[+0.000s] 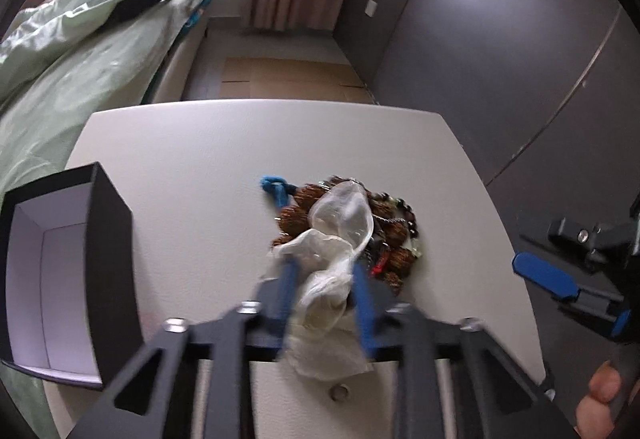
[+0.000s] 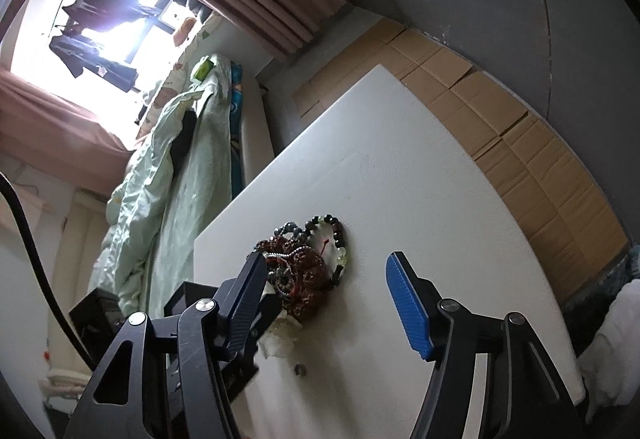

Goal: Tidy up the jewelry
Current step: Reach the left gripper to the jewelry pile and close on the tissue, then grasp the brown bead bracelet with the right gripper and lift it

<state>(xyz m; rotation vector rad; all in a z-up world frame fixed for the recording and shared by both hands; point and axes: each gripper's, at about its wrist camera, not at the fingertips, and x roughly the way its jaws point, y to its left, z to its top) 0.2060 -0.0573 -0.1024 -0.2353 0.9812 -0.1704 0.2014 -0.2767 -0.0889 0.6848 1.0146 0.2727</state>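
Note:
A heap of beaded bracelets (image 1: 396, 235) lies on the white table (image 1: 192, 159), with a blue tassel (image 1: 274, 185) at its far left end. A crumpled clear plastic bag (image 1: 340, 223) drapes over the heap. My left gripper (image 1: 322, 267) is shut on the bag, its blue fingers (image 1: 288, 279) pinching the film. In the right wrist view the bracelets (image 2: 304, 263) lie just beyond my right gripper (image 2: 325, 259), which is open with nothing between its pads. That gripper (image 1: 544, 279) also shows at the right of the left wrist view. A small ring (image 1: 339, 393) lies on the table near me.
An open black box (image 1: 108, 239) with a white inside stands on the table's left. A bed with a green quilt (image 1: 60, 59) runs along the left. Flattened cardboard (image 2: 500, 127) covers the floor beyond the table, by a grey wardrobe (image 1: 500, 59). A person's hand (image 1: 600, 395) shows at the lower right.

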